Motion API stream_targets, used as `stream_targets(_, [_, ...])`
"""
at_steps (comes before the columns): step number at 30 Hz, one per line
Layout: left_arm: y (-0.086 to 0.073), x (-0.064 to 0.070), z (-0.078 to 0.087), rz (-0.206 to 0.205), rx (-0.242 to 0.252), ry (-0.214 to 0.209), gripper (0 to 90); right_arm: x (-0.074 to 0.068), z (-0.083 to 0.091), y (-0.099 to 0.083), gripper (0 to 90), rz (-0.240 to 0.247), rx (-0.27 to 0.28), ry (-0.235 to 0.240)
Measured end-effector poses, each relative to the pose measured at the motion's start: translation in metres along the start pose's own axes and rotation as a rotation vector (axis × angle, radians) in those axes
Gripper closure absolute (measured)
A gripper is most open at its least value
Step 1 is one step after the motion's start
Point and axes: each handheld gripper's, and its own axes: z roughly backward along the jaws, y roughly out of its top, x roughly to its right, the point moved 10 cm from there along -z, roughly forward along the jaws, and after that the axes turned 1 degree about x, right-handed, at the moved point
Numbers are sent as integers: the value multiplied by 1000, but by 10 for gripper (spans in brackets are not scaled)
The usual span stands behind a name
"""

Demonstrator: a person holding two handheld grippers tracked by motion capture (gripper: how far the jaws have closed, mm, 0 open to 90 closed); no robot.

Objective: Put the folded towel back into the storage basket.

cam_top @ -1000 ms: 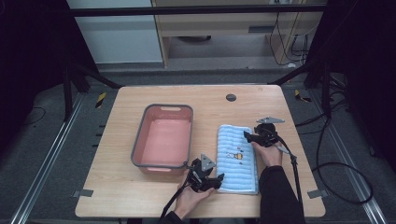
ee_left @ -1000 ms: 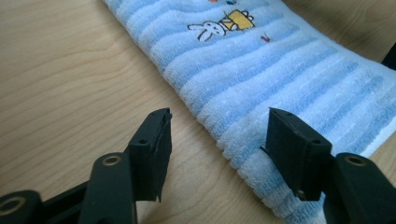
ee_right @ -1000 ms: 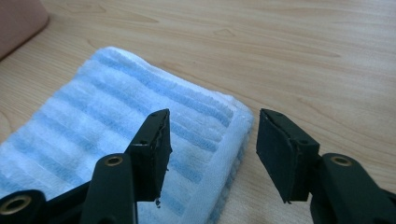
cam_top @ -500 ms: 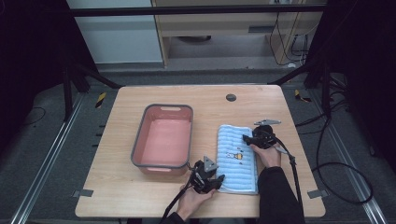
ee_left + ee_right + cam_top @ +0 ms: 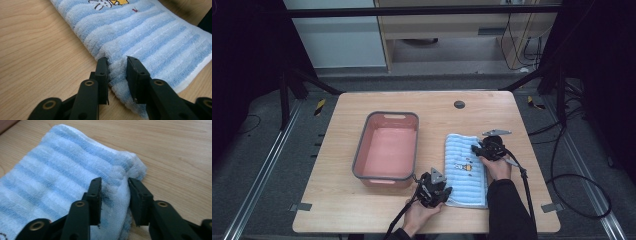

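Little had shifted since the earlier frames. Right of the pink tub (image 5: 388, 150), the left gripper (image 5: 432, 189) pinched the striped towel's (image 5: 466, 170) near-left corner, jaws clamped on its folded edge; the right gripper (image 5: 488, 149) clamped its far-right edge.

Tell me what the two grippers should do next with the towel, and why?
Probably lift together. The left gripper pinches the towel at its near edge, the right gripper its far corner, and it lies flat beside the bin.
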Motion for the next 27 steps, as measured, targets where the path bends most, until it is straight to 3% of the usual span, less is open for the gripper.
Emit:
stream_targets(1, [0, 1, 0, 0, 0, 2, 755, -3, 0, -1, 736, -18, -5, 23])
stream_targets(4, [1, 1, 0, -10, -3, 10, 792, -5, 0, 0, 787, -38, -3, 44])
stream_targets(11, [2, 1, 1, -3, 19, 8, 839, -7, 6, 5, 809, -34, 21, 52])
stream_targets(18, [6, 3, 7, 12, 54, -11, 851, -11, 23, 18, 813, -7, 73, 53])
stream_targets(22, [14, 3, 18, 10, 85, -24, 852, -15, 34, 25, 814, 21, 101, 52])
stream_targets(27, [23, 4, 30, 4, 111, -33, 854, -19, 45, 35, 815, 19, 134, 61])
